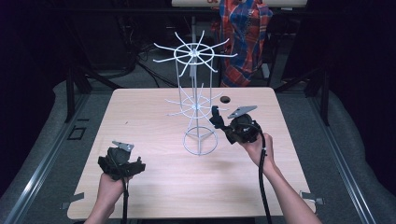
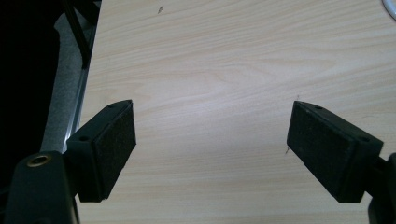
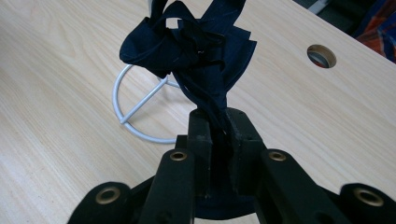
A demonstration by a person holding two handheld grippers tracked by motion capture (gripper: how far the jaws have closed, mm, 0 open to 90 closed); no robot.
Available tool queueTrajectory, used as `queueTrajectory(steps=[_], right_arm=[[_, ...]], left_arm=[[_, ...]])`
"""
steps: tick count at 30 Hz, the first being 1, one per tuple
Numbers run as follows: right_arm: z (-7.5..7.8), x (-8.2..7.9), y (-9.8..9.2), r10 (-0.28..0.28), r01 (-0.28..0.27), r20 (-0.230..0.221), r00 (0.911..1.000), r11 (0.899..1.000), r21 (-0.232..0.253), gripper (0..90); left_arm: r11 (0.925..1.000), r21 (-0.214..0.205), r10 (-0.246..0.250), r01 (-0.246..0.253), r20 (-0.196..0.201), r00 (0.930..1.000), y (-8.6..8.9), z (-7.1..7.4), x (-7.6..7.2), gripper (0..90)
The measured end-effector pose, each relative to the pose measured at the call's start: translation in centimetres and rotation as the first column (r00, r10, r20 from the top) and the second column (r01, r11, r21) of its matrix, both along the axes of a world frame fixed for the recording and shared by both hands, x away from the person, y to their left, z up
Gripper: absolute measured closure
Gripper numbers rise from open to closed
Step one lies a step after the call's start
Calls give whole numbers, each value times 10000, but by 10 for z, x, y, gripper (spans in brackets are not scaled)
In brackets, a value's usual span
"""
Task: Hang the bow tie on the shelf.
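Dark navy cloth (image 3: 196, 46) bunched above the white wire rack's (image 1: 196, 93) ring base, pinched between the closed jaws of the right gripper (image 3: 218, 122), left gripper (image 2: 211, 140) near the wooden table's (image 1: 149, 177) front-left, jaws spread wide, holding nothing

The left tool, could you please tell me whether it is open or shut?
Open: the left tool has its jaws spread wide apart over the bare table, with nothing between them.

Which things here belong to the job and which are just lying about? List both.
In the job, likely:
right gripper, shut on the dark cloth
wire rack
left gripper, open, over the table

Just about:
plaid cloth behind the table
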State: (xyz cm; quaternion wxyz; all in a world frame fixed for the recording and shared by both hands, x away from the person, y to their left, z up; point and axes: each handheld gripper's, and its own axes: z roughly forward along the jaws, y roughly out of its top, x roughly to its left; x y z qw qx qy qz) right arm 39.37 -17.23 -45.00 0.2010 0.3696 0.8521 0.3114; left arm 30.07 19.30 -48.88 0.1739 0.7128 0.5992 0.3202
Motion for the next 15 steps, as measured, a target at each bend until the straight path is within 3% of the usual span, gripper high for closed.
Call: queueTrajectory(steps=[15], right_arm=[[-6, 3, 5, 17, -18, -190, 9998, 10000, -50, 803]], left_arm=[[10000, 10, -40, 40, -6, 10000, 0, 0, 0, 158]])
